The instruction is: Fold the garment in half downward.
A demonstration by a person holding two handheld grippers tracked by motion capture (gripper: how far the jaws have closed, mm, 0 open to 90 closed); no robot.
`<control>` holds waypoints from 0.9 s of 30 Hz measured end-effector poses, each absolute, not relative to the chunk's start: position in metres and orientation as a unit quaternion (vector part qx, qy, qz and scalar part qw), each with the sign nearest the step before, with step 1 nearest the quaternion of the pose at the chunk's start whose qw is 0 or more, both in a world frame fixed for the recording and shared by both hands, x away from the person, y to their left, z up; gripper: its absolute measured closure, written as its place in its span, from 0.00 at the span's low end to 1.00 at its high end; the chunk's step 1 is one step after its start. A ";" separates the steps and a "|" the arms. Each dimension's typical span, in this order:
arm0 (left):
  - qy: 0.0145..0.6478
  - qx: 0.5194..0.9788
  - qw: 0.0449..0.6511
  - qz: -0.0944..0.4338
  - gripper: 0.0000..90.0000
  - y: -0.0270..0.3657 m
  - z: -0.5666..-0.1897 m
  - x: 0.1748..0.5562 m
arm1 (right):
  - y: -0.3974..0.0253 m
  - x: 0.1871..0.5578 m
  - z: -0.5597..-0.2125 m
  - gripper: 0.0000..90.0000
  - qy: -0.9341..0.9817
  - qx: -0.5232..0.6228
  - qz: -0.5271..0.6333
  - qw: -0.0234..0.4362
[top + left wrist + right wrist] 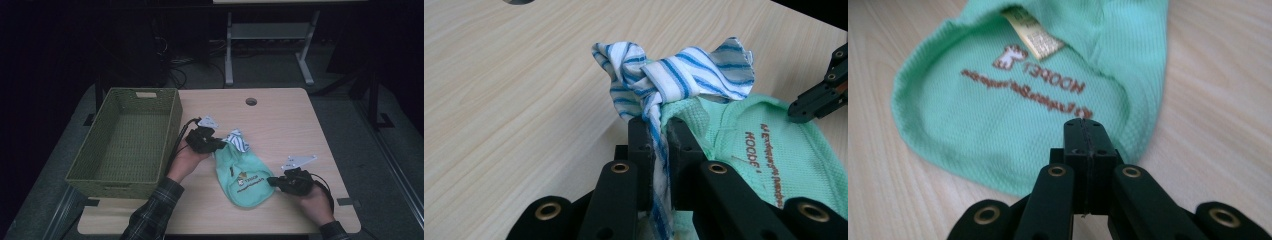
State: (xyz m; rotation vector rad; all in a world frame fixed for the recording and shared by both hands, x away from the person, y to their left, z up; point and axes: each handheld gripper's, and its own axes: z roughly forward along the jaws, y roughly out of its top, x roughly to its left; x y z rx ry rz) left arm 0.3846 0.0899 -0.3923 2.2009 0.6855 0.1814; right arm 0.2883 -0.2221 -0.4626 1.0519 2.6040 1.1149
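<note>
Pinching blue-and-white striped cloth (659,80) between its 2 jaws: left gripper (658,135) | mint-green mesh garment (1013,110) just beyond pressed-together jaws, edge beneath: right gripper (1087,131) | both on light wooden table (280,120)

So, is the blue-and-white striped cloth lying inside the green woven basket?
No, the blue-and-white striped cloth is on the wooden table, clamped by the left gripper, beside the green woven basket.

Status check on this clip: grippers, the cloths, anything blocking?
Left gripper shut on striped cloth. Right gripper shut at the green garment edge, grip unclear. Basket sits left, nothing in the way.
</note>
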 end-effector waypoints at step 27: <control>0.189 0.900 0.387 0.067 0.91 0.063 -0.389 0.334 | -0.221 0.305 -0.468 1.00 0.862 0.355 0.358 0.059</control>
